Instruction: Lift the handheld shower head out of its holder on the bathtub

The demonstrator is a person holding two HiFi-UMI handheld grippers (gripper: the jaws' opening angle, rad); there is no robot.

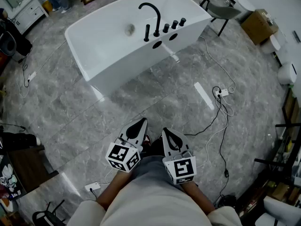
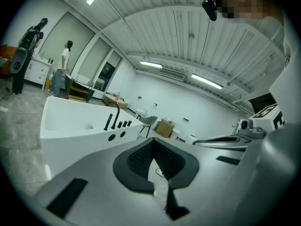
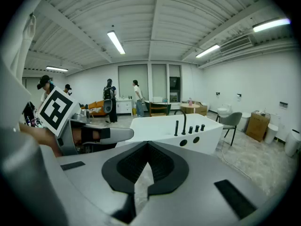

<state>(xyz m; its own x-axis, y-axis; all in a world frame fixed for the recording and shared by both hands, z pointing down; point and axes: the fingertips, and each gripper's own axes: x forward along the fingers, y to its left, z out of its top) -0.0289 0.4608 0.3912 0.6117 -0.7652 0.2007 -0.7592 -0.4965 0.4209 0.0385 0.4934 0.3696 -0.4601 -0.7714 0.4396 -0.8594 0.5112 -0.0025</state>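
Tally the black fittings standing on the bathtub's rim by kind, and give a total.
Curved spout: 1
Handheld shower head: 1
Knobs: 3
Total: 5

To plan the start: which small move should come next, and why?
Probably step closer to the bathtub: the left gripper and right gripper are shut, empty and near the body, while the shower head stands far ahead on the rim.
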